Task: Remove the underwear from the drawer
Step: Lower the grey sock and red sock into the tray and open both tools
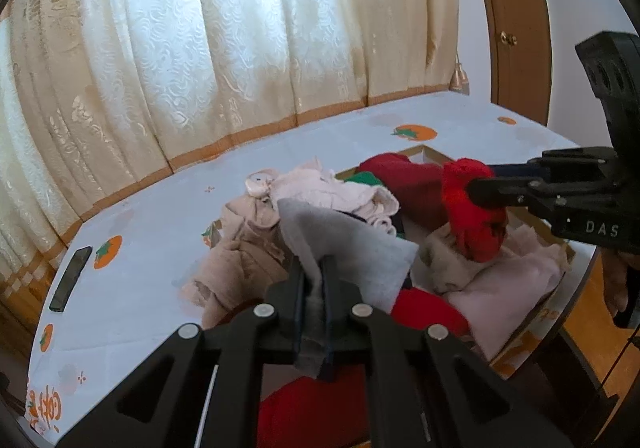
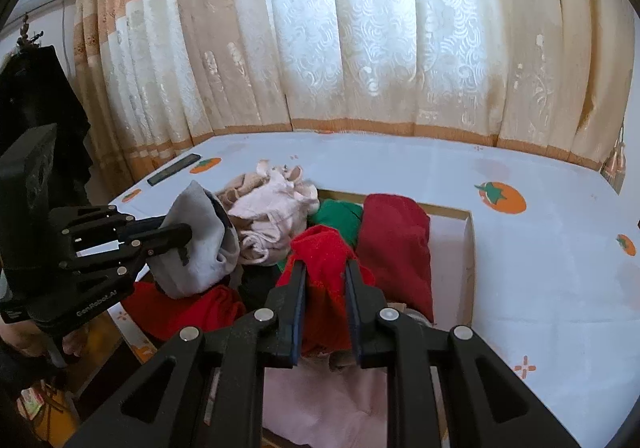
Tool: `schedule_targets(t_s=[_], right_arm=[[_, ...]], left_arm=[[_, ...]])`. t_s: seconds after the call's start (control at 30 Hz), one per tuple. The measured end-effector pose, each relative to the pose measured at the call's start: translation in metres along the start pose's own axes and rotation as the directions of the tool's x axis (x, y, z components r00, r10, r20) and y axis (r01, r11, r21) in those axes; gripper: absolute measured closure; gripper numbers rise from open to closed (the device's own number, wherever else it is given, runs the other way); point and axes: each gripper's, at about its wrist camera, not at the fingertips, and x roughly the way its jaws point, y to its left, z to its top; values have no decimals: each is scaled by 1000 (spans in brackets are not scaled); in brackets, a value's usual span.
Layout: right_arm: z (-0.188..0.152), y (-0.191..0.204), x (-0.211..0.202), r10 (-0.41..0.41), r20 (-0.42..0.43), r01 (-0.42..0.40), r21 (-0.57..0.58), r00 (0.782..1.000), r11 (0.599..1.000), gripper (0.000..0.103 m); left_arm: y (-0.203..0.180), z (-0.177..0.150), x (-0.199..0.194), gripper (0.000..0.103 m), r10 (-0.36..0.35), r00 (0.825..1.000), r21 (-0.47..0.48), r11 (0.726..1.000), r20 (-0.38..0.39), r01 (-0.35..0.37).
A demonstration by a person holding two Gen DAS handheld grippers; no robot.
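Observation:
An open drawer [image 2: 468,244] set in the tabletop holds red, green and pale pink garments. My left gripper [image 1: 314,276] is shut on a grey piece of underwear [image 1: 344,244] and holds it above the drawer's left side; it also shows in the right wrist view [image 2: 200,240]. My right gripper [image 2: 324,276] is shut on a bright red piece of underwear [image 2: 320,248], lifted above the drawer; it shows in the left wrist view [image 1: 472,204] at the right. A dark red garment [image 2: 396,244] and a green one [image 2: 338,218] lie in the drawer.
A heap of beige and pale pink clothes [image 1: 248,244] lies on the white tablecloth with orange fruit prints [image 1: 160,208] left of the drawer. A black phone [image 1: 70,278] lies near the table's left edge. Cream curtains [image 2: 360,48] hang behind. A brown door [image 1: 516,28] stands at right.

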Motion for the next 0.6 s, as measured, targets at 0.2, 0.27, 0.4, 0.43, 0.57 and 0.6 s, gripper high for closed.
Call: schedule_targets(t_s=[0.2,0.27,0.4,0.43,0.57,0.6], right_arm=[[-3,-3,9,-7,-19,7,12,1000,1000,82],[-2,-3,9,-17,-16,17,15,1000,1000,78],[-2,-4,6,-54,0,54,29,999,998,46],[-2,-5,3,-56,12,56,35,998,998,38],[-5,-2,-14,-61,67,58,38,996,998,36],[-7,0,-19,-58,79,54,40,995,998,36]], left_arm=[[0,-2,7,81,9,1000,-5,1000,-5,-9],[-1,-2,7,71,14,1000,-2,1000,-3,-14],[-3,-5,-3,25,41,998,-4,999,37,-41],[-3,-5,-7,19,45,998,-8,999,50,-44],[-4,-8,-29,16,40,994,-14,999,102,-38],[-4,-8,-33,15,36,993,-16,999,111,-34]])
